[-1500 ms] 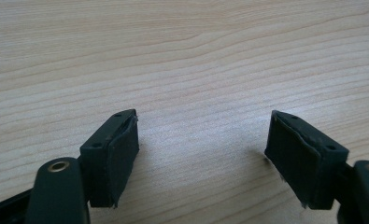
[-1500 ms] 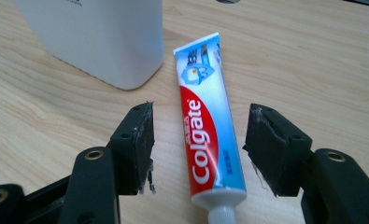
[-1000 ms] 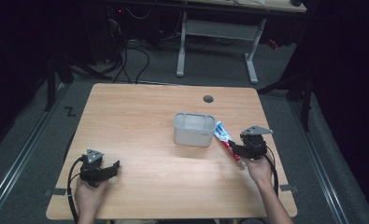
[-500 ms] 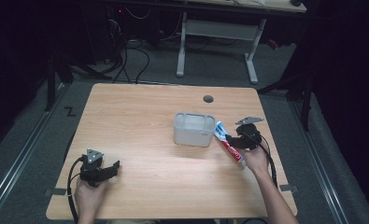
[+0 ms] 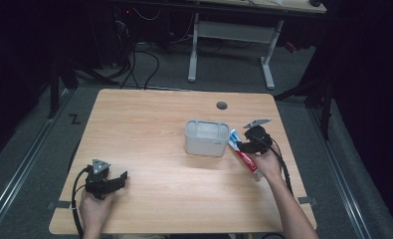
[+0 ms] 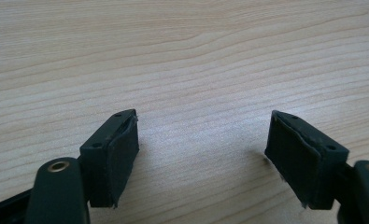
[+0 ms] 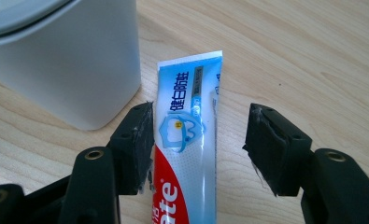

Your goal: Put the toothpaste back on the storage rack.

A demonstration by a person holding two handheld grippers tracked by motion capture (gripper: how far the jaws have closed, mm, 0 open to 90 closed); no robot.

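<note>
1. the toothpaste tube [image 7: 188, 140] lay flat on the table [image 5: 149, 129], just right of the grey container [image 5: 207, 138].
2. the right gripper [image 7: 198, 149] straddled it, jaws wide, unclamped.
3. the left gripper [image 6: 203, 154] rested near-left, wide, empty.

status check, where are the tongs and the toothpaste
Right tongs open, astride toothpaste tube flat on table. Left tongs open, idle. Grey container close beside tube.
</note>
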